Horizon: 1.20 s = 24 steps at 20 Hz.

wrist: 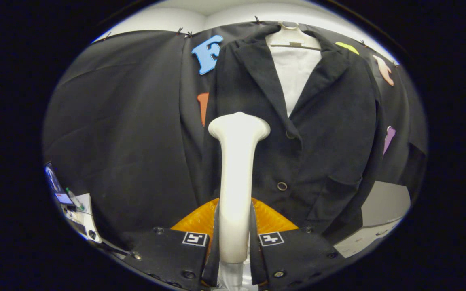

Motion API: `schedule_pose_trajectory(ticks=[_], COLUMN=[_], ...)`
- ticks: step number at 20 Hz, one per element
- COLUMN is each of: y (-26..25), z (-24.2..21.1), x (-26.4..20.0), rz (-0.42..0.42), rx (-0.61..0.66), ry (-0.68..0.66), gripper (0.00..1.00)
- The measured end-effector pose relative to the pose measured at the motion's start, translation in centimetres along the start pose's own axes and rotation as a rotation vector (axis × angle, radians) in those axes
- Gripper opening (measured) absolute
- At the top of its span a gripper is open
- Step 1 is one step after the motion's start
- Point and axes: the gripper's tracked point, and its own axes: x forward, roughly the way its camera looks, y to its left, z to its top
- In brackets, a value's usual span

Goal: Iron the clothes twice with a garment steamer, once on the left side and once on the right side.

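Note:
A black jacket (322,133) hangs on a white hanger (291,38) against the booth's cloth wall, with a white lining showing at the collar. My gripper (235,242) is shut on the white garment steamer (237,178), whose handle runs up from between the fingers. The steamer's wide head (239,125) stands against the jacket's left front panel, beside the lapel and left of the buttons (282,186). An orange part (200,220) of the steamer shows behind the handle, just above the fingers.
A grey table or box surface (382,206) sits low to the right of the jacket's hem. Low on the left are a small screen and some white equipment (77,210). A white wall runs above the cloth.

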Motion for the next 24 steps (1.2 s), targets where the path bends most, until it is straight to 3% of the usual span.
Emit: schedule_pose_trajectory(ticks=[11, 24], y=[-1.0, -2.3], z=[-8.3, -12.2], x=[1.7, 2.0], rz=[-0.007, -0.001], rx=[0.028, 0.034], ry=[0.144, 0.214], gripper=[0.33, 0.33])
